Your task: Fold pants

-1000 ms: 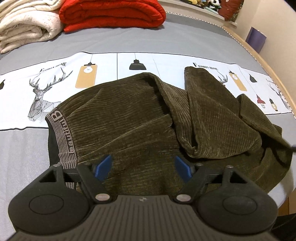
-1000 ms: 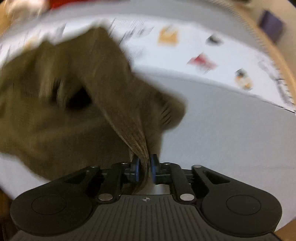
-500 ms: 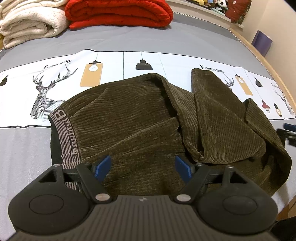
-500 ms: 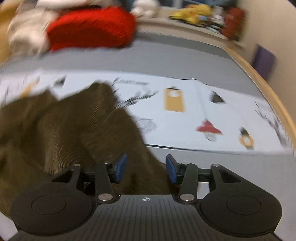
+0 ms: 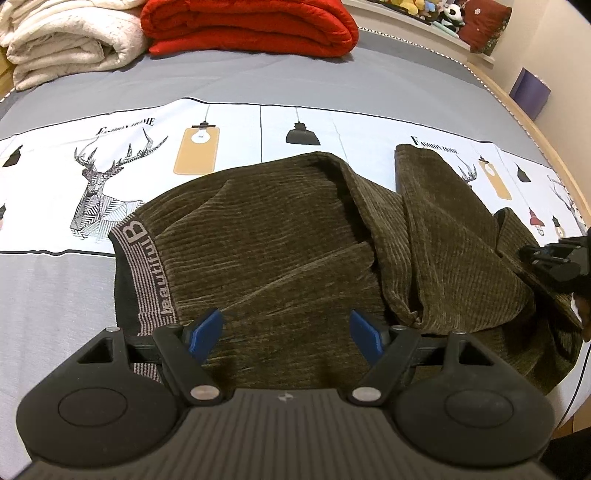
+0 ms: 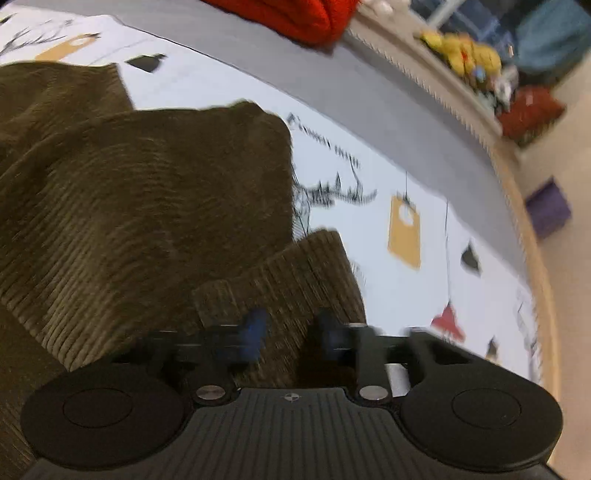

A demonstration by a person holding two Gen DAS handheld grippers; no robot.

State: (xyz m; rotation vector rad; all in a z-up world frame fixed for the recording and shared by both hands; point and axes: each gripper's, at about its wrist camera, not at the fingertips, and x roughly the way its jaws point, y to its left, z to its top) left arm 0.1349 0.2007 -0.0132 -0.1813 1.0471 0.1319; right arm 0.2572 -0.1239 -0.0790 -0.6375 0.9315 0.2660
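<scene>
Nearest, left wrist view: left gripper (image 5: 291, 328) is held over the near edge of the pants (image 5: 277, 240). Its blue pads (image 5: 207, 332) are set wide apart. Nothing is clamped; the cloth is seen below the gap, and contact cannot be judged.

Pants: olive-brown ribbed fabric, laid crumpled on the bed. The striped waistband (image 5: 147, 280), lettered along its length, is turned to the left. The body of the garment is spread roughly flat in the middle. The legs are bunched and doubled over to the right, with one end lying on the white printed panel (image 5: 240, 122).

Right wrist view, blurred by motion: right gripper (image 6: 291, 328) is placed at the right-hand end of the garment. Its jaws are closing, and a gap is seen between them. A raised fold of a leg end is seen between and beyond the fingers. The pads are not seen pressing on it. The tip of this gripper is also caught at the right edge of the left wrist view, just beside the bunched legs.

Beyond the pants: a deer print (image 5: 99, 192) and hanging-lamp prints are noted on the white panel, then plain grey bedspread (image 5: 295, 81).

Farthest: a folded red blanket (image 5: 251, 26) and a folded cream blanket (image 5: 62, 37) are seen side by side at the head of the bed. Plush toys (image 5: 436, 9) are lined on a ledge. A purple box (image 5: 532, 92) is noted off the bed's right edge.
</scene>
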